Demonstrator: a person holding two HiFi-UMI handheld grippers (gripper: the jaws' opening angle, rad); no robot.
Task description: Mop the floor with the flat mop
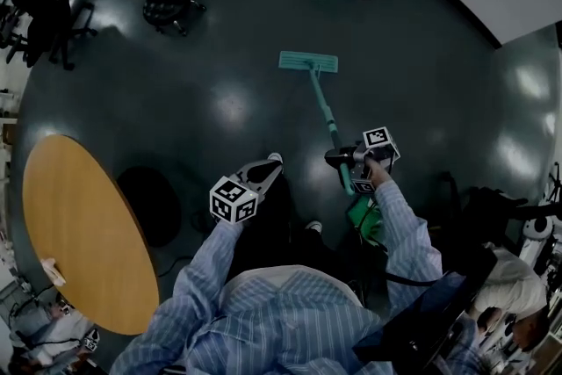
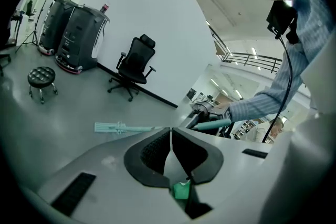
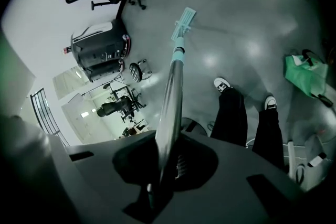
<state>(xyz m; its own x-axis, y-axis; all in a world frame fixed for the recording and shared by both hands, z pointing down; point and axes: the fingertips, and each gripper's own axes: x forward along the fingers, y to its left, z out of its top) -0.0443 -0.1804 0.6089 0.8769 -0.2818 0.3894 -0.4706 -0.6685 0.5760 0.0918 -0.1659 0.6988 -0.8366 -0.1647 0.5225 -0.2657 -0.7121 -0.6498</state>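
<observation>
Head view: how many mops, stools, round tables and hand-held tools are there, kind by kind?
Mop: 1
Stool: 1
Round table: 1
Tools: 2, left tool and right tool
Total: 5

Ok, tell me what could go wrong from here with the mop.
Only the right gripper clamps the mop handle; the left gripper is shut and off it, so the long handle may twist or slip. The green bag lies by the person's feet and could snag a pull-back stroke.
</observation>
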